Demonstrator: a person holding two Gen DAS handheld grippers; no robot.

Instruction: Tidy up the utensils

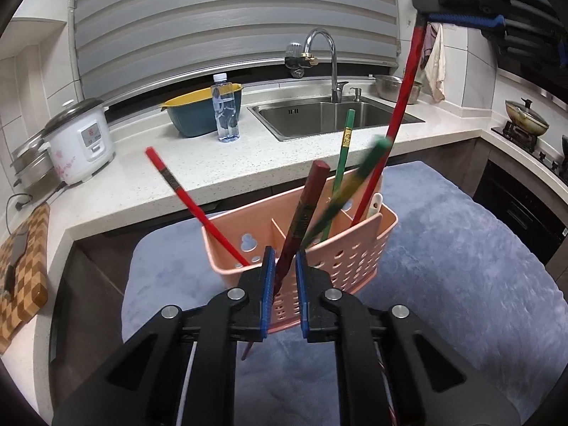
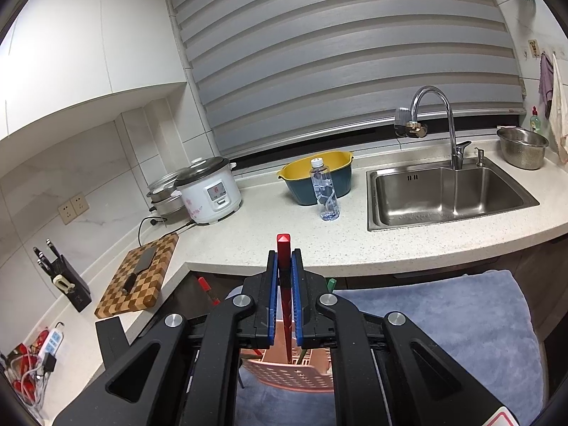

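Note:
A pink perforated utensil basket [image 1: 340, 266] stands on a blue-grey mat [image 1: 461, 266]. It holds a red chopstick [image 1: 198, 209] at the left, two green chopsticks [image 1: 342, 156] and a white spoon [image 1: 376, 204]. My left gripper [image 1: 284, 262] is shut on a dark red chopstick [image 1: 305, 206] in front of the basket. My right gripper [image 2: 284, 266] is shut on the top of a red chopstick [image 2: 284, 245] whose lower end is in the basket [image 2: 287, 372]. It shows at the upper right of the left wrist view [image 1: 458, 10].
A speckled white counter [image 1: 213, 174] runs behind with a steel sink [image 1: 330, 117], a faucet [image 1: 330, 60], a water bottle [image 1: 224, 110], a yellow-and-teal basin [image 1: 198, 113] and a rice cooker [image 1: 80, 138]. A checkered board [image 2: 142, 277] lies at the left; a stove [image 1: 529, 131] at the right.

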